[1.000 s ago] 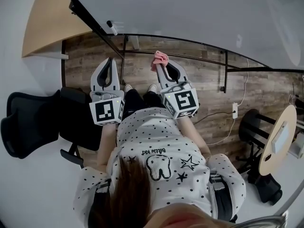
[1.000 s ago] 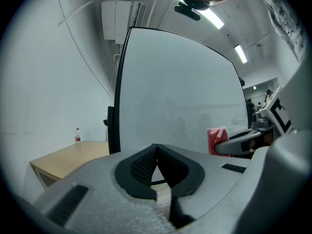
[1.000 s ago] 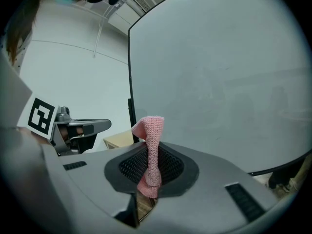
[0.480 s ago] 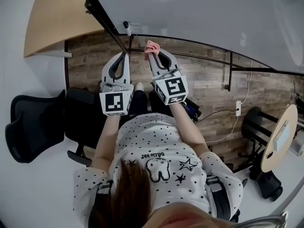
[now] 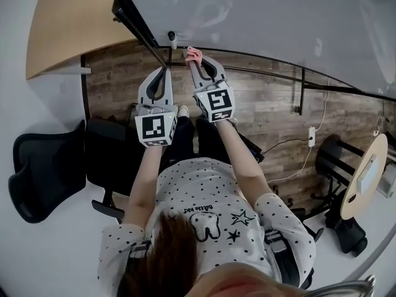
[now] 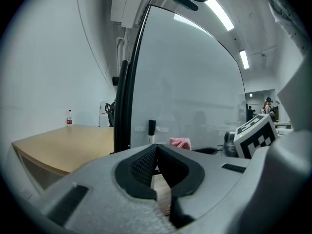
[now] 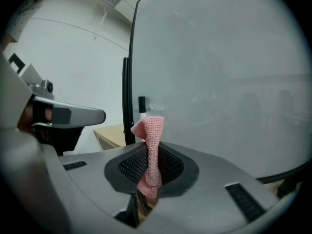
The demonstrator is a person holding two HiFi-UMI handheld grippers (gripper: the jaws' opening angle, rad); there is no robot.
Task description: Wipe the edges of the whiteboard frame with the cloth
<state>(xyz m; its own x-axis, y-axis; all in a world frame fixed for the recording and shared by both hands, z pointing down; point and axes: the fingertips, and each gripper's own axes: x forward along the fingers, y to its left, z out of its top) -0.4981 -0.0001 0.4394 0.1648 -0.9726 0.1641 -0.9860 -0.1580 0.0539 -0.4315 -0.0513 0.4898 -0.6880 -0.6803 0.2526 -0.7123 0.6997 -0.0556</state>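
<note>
The cloth [image 5: 193, 55], pink and knitted, stands pinched upright in my right tool [image 5: 198, 65], near the top centre of the head view. Its lower end is lost between the clenched jaws. It sits close to the lower left corner of the whiteboard frame [image 5: 132, 22], but I cannot tell whether it touches. My left tool [image 5: 161, 73], just beside, is clenched on nothing. A marker [image 5: 172, 38] stands at that corner. The whiteboard [image 5: 260, 11] is cut off at the top edge.

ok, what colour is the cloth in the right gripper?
Pink, with a knitted texture. The cloth shows best in the right gripper view.
</note>
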